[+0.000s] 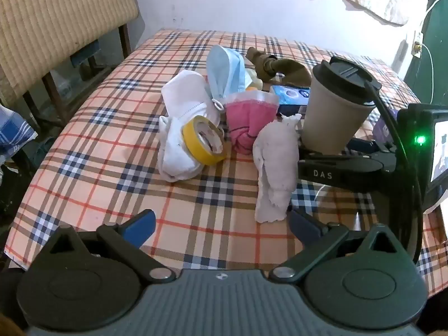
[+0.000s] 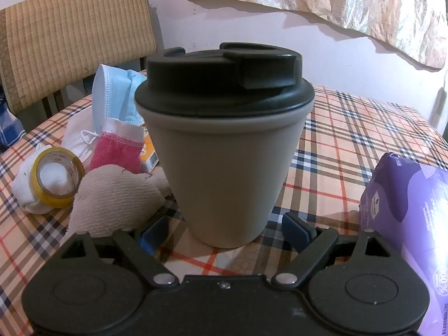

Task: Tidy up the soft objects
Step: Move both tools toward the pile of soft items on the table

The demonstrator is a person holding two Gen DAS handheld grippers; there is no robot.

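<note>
Right tongs [image 2: 224, 231] spread around grey cup [image 2: 224, 151], left tongs [image 1: 221, 221] spread, pale towel [image 1: 275, 168] just ahead

A grey cup [image 2: 224, 165] with a black lid [image 2: 224, 84] stands upright on the plaid tabletop [image 1: 92, 151]. A yellow tape roll [image 1: 203, 140] leans nearby, a purple packet [image 2: 414, 224] lies apart, and a woven chair [image 1: 56, 22] stands behind.
</note>
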